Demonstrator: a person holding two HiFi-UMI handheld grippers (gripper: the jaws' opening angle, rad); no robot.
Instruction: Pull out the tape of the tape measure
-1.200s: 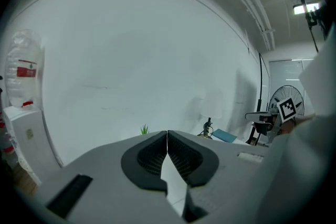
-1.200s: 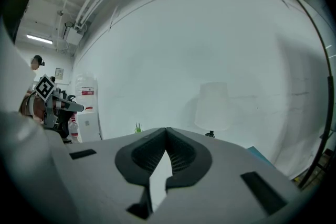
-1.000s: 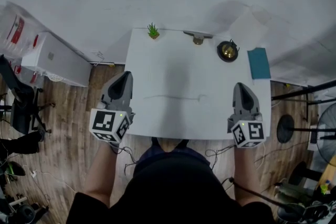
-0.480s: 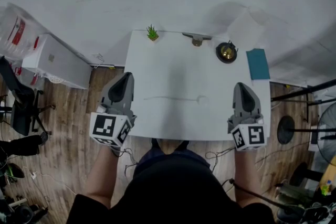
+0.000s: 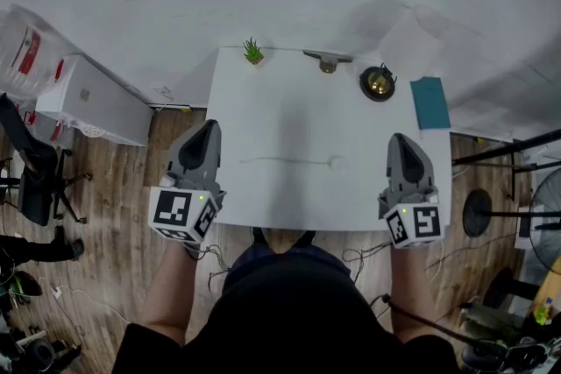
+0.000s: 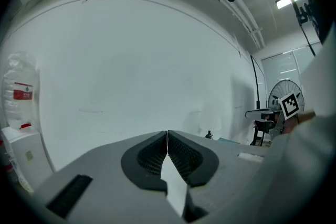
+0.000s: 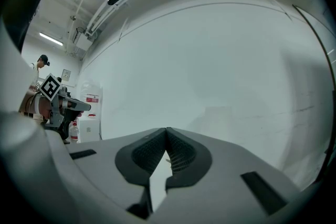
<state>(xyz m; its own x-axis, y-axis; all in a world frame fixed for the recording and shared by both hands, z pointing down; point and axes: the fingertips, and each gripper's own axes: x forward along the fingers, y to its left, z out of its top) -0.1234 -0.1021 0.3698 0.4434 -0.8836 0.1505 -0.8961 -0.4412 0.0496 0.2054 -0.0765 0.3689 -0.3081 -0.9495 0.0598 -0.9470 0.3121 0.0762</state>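
Observation:
A round black object with a gold centre (image 5: 379, 82), possibly the tape measure, sits at the far right of the white table (image 5: 289, 114). A thin pale line with a small hook-like end (image 5: 331, 160) lies across the table's middle. My left gripper (image 5: 208, 130) hovers over the table's near left edge, shut and empty. My right gripper (image 5: 400, 141) hovers over the near right edge, also shut and empty. Both point at the white wall, and the left gripper view (image 6: 167, 134) and right gripper view (image 7: 166, 130) show jaws pressed together with nothing between them.
A small green plant (image 5: 253, 52) and a metal bracket-like piece (image 5: 328, 60) stand at the table's far edge. A teal flat item (image 5: 430, 103) lies at the right edge. A white box (image 5: 92, 105) and an office chair (image 5: 31, 175) stand left; a fan (image 5: 545, 215) stands right.

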